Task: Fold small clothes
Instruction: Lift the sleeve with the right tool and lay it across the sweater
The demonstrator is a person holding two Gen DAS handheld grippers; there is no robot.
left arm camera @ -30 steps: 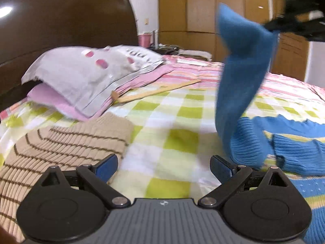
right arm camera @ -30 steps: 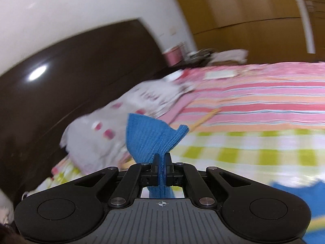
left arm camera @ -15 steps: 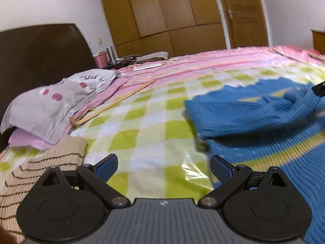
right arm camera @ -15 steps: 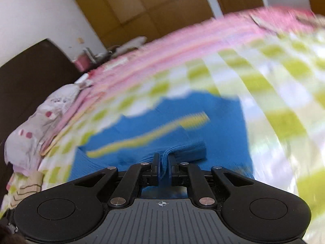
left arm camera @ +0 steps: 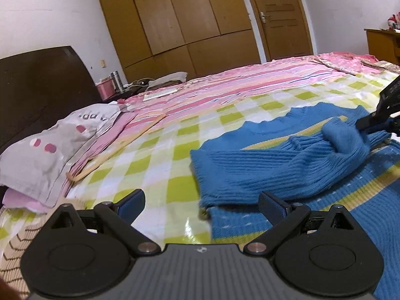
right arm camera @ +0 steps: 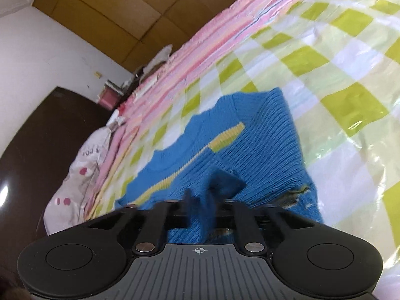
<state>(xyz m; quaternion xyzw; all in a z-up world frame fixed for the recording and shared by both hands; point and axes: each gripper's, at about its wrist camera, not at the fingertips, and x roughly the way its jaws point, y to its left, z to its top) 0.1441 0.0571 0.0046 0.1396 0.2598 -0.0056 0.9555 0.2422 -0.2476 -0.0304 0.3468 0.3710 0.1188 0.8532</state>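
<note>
Blue sweater [right arm camera: 262,135] sleeve [left arm camera: 295,165] lies folded across the body, its cuff pinched in the right tongs [right arm camera: 203,208]; release low and flat. Left tongs [left arm camera: 201,201] hover spread, empty.

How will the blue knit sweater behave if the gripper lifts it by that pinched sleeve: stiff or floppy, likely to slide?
Probably floppy: the blue sweater bunches where the right gripper pinches its sleeve, and the sleeve lies in soft folds over the body. Its thick ribbed knit suggests moderate weight, so it would likely sag. The glossy checked cover looks slick, so a push may slide it.
</note>
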